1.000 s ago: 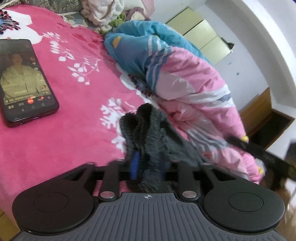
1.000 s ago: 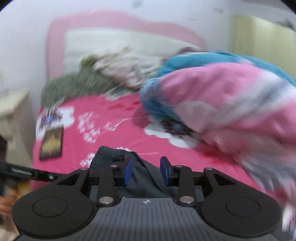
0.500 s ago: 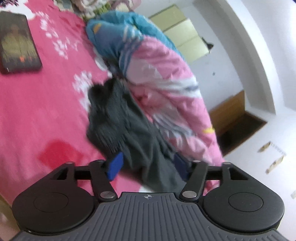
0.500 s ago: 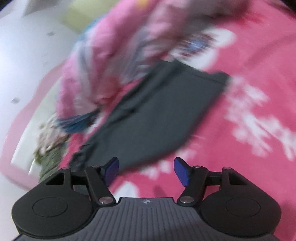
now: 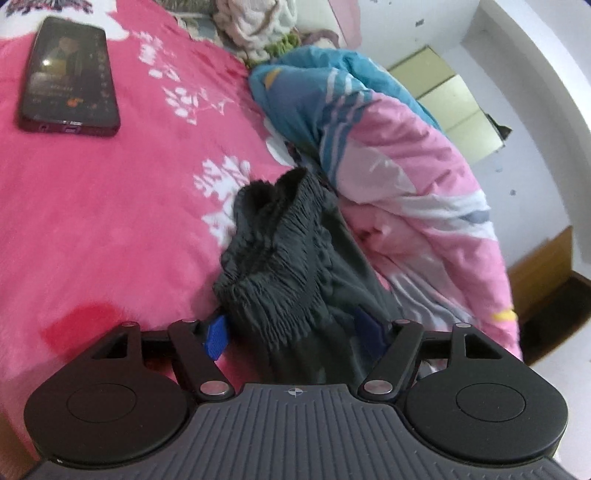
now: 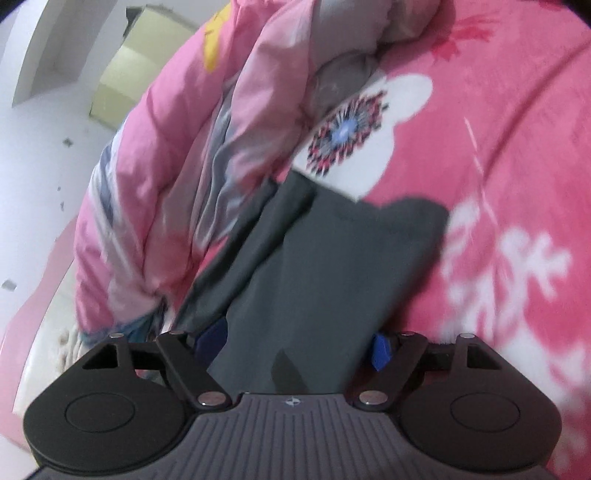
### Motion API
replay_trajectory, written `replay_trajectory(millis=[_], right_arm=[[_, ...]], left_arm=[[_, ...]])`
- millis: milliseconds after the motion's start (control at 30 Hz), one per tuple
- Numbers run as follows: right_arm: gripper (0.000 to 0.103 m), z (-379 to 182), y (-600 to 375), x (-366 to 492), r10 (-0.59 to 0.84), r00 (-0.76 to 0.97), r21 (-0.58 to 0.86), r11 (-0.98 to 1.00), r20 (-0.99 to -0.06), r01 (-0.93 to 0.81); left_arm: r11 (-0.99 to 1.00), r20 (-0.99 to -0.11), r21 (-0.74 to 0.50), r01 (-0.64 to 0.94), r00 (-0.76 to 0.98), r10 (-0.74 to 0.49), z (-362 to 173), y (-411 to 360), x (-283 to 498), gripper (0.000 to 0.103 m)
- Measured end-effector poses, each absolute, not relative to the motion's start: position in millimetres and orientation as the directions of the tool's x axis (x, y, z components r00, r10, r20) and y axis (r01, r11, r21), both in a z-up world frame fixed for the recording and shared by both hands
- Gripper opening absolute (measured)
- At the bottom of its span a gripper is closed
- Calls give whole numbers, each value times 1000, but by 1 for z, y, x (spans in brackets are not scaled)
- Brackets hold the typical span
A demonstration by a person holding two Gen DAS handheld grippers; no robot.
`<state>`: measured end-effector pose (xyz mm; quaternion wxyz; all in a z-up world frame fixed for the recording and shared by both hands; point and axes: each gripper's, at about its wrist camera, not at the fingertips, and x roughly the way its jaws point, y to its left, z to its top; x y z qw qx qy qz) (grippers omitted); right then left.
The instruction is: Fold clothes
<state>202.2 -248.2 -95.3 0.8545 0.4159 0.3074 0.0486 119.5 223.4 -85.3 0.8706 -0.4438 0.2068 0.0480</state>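
Dark grey trousers (image 5: 295, 266) lie on the pink floral bed (image 5: 110, 221), pressed up against a bundled pink-and-blue quilt (image 5: 388, 155). Waistband end bunched and ruffled in my left view; leg end (image 6: 332, 266) lies flatter in my right view, one strip of cloth folded along the quilt side.

Left hand-held gripper (image 5: 295, 334): jaws apart, having just been opening. Cloth sits between the blue pads (image 5: 216, 336), but they don't press on it as far as I can see.

Right hand-held gripper (image 6: 295, 345): jaws apart and just been opening wider. The leg end fills the gap; I see no pinch there either.

A phone (image 5: 68, 74) with its screen lit lies well apart, up the bed. Some loose laundry (image 5: 255, 26) sits near the head end.

Progress, my reading: early. Garment laid out lengthwise, apparently let go at both ends. Waistband needs smoothing. I judge the legs are doubled lengthwise, though not neatly; the crosswise folds are all left to do.
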Motion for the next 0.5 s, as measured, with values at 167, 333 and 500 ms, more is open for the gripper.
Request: replay_trajectory(millis=[167,333,500], right_arm=[[58,-106,-267,231,301,830,728,664,-469,171],[19,-119,-281,254,331,825,753,638,-459,163],[3,-121,-292,245,331,855,804,575,-400,154]], left_arm=[[640,-423,-703,-310,906,-26,-86,218,126,56],[651,-433,-677,-342,901,23,-87,216,127,39],[623,-442,-692,-363,896,31,-88,221,124,17]])
